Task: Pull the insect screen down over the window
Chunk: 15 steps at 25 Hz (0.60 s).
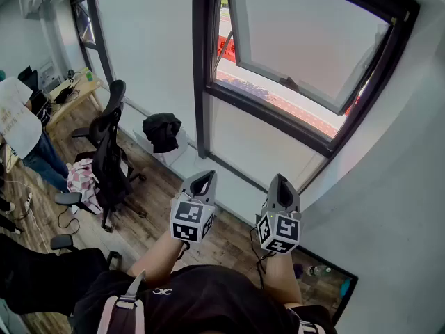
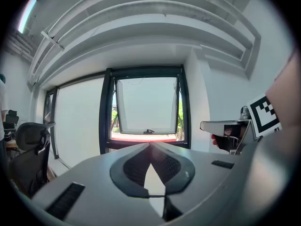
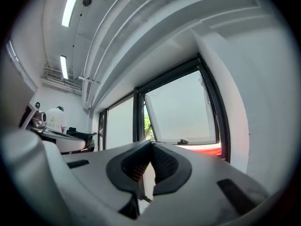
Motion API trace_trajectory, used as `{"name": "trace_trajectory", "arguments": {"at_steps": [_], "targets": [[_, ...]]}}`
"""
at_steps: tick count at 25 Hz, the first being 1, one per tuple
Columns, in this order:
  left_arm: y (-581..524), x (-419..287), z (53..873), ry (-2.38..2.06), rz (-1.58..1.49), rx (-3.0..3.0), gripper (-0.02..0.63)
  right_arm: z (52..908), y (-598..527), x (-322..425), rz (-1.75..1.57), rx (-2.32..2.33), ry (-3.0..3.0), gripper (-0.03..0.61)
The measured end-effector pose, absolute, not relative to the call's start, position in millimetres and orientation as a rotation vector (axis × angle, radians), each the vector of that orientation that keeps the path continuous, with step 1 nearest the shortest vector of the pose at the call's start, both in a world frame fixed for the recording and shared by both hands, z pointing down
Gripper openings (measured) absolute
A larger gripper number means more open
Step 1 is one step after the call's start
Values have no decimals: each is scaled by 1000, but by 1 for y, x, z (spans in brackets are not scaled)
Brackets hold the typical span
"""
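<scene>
An office chair stands left of the window; below the window the left gripper and right gripper point level, each with jaws pressed together on nothing. No insect screen shows across the window's open sash, so it presumably sits rolled up top; closed jaws could glance off its pull bar.

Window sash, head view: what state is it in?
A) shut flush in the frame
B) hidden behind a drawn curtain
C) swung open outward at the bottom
C: the sash tilts away from the window frame, and a gap along its side and lower edge shows the red surface outside.
</scene>
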<state>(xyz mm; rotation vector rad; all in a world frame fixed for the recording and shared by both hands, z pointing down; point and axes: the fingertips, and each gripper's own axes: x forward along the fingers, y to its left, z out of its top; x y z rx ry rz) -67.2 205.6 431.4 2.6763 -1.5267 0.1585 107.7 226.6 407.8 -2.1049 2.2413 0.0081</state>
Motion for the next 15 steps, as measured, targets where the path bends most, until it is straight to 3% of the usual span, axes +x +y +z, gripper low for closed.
{"name": "trace_trajectory", "arguments": {"at_steps": [15], "targets": [[199, -104, 434, -1505, 145, 2694, 12, 409, 223, 68, 11, -2110, 2216, 5]]}}
